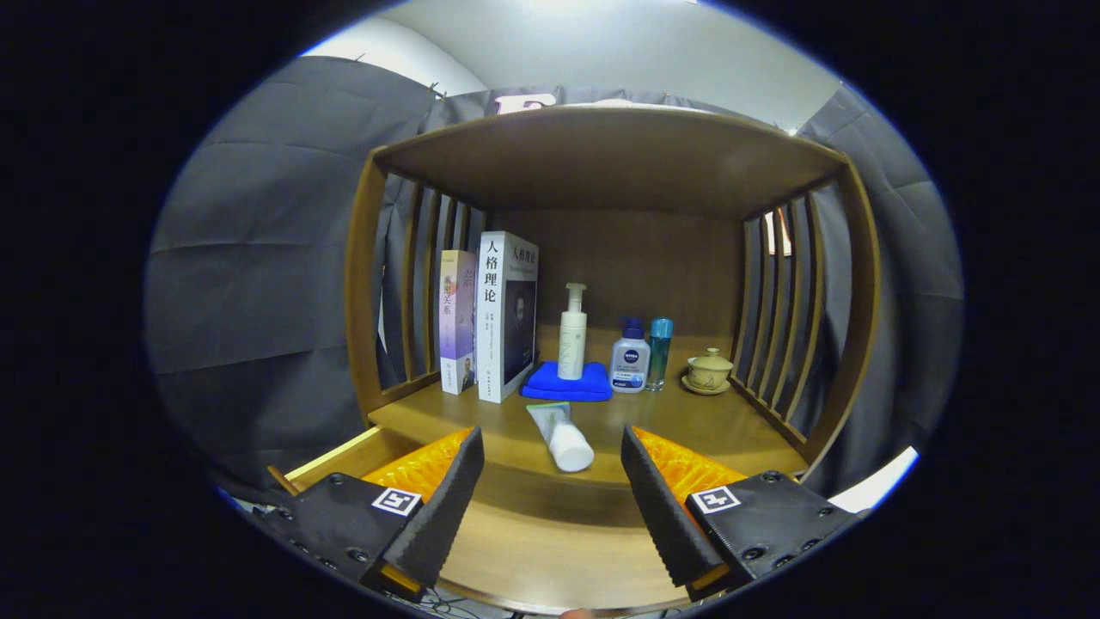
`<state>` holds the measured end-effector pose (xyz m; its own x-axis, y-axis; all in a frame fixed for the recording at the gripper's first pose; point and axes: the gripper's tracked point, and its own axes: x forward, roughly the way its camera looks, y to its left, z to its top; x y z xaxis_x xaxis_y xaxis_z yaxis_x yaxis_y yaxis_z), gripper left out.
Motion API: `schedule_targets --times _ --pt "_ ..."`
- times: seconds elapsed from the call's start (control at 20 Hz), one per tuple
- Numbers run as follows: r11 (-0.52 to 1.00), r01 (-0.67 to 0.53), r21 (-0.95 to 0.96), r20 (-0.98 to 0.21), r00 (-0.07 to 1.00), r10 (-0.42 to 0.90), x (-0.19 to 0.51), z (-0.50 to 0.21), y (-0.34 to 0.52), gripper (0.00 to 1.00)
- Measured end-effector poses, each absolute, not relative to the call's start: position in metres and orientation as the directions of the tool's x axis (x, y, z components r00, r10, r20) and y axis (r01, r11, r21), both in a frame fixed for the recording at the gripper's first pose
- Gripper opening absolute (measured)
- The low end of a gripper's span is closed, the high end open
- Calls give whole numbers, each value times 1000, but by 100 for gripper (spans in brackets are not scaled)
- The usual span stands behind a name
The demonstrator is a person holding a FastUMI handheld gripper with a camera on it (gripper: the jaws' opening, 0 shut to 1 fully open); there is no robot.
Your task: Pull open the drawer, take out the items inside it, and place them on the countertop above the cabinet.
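The gripper (553, 464) was spread wide and empty above the open drawer (344, 460). A white tube (563, 437) lay on the countertop (687, 425) at twelve o'clock, just ahead of the fingers. Beyond stood a pump bottle (572, 334) on a blue cloth (567, 384), with books (503, 314) at eleven o'clock.

Slatted wooden shelf unit (601, 155), grey cloth wall (258, 258)
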<state>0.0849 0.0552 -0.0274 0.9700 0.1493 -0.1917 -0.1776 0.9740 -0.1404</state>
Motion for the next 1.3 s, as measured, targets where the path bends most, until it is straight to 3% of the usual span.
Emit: schedule_targets --times 0.6,1.3 --pt "984 -116 -134 -102 989 103 4 -70 54 100" --pt "989 -93 -111 -174 982 72 -34 -144 44 100"
